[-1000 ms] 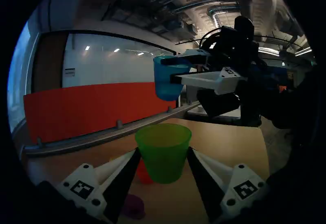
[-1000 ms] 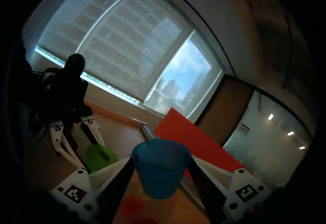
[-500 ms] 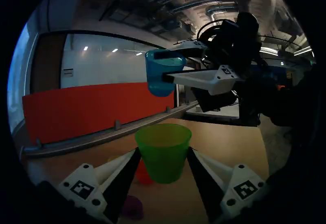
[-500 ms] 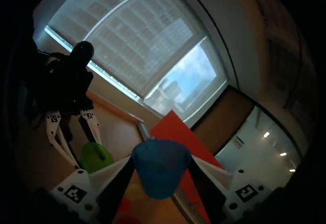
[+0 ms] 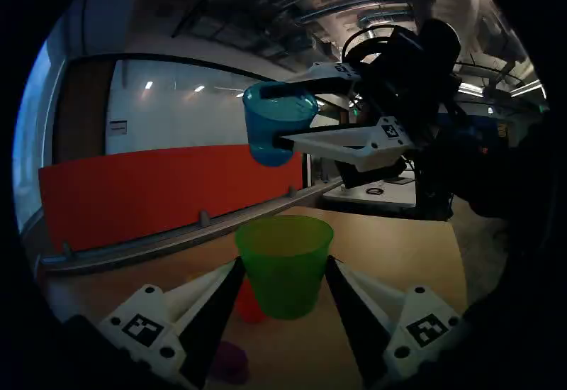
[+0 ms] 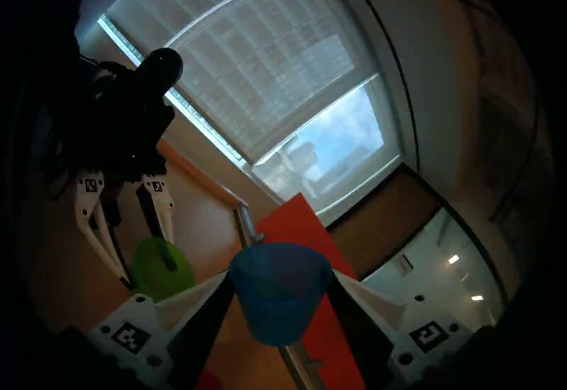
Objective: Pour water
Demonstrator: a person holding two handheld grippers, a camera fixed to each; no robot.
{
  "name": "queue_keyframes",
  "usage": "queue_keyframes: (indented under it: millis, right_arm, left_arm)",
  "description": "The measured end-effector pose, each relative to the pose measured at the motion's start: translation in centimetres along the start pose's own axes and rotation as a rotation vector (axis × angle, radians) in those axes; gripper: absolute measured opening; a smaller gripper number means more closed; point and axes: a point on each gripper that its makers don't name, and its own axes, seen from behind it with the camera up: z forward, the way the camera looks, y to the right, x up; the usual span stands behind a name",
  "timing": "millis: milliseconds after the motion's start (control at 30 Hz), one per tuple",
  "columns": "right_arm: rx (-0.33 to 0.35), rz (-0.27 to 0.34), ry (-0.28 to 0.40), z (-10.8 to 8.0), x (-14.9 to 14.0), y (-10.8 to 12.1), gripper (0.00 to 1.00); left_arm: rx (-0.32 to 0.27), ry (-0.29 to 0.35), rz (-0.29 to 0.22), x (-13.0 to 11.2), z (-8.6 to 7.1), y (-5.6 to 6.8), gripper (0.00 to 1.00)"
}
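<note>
The translucent blue cup (image 5: 276, 124) is held aloft, slightly tilted, between the right gripper (image 6: 280, 287) fingers; below it and apart, the green cup (image 5: 285, 266) sits upright, mouth open, clamped in the left gripper (image 5: 283, 276).

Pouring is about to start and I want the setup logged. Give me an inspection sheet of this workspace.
Surface: wooden table, with a rail along its far edge.
Job's things: green cup upright; blue cup held higher, beyond it; no stream seen; contents cannot be told.
Clutter: red thing behind the green cup, purple thing nearer; both too dim to name.
Grippers: left gripper shut on the green cup; right gripper shut on the blue cup.
Cables: black cables loop over the right gripper's body.
Surroundings: orange panel, window with blinds.
</note>
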Motion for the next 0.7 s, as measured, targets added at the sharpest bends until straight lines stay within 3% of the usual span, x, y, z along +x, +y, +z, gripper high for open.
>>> queue_keyframes:
  millis: [700]
  right_arm:
    - [-0.008,-0.131,-0.009,0.94,0.64,0.53,0.9]
  left_arm:
    - [-0.006,0.001,0.0,-0.06,0.18,0.32,0.82]
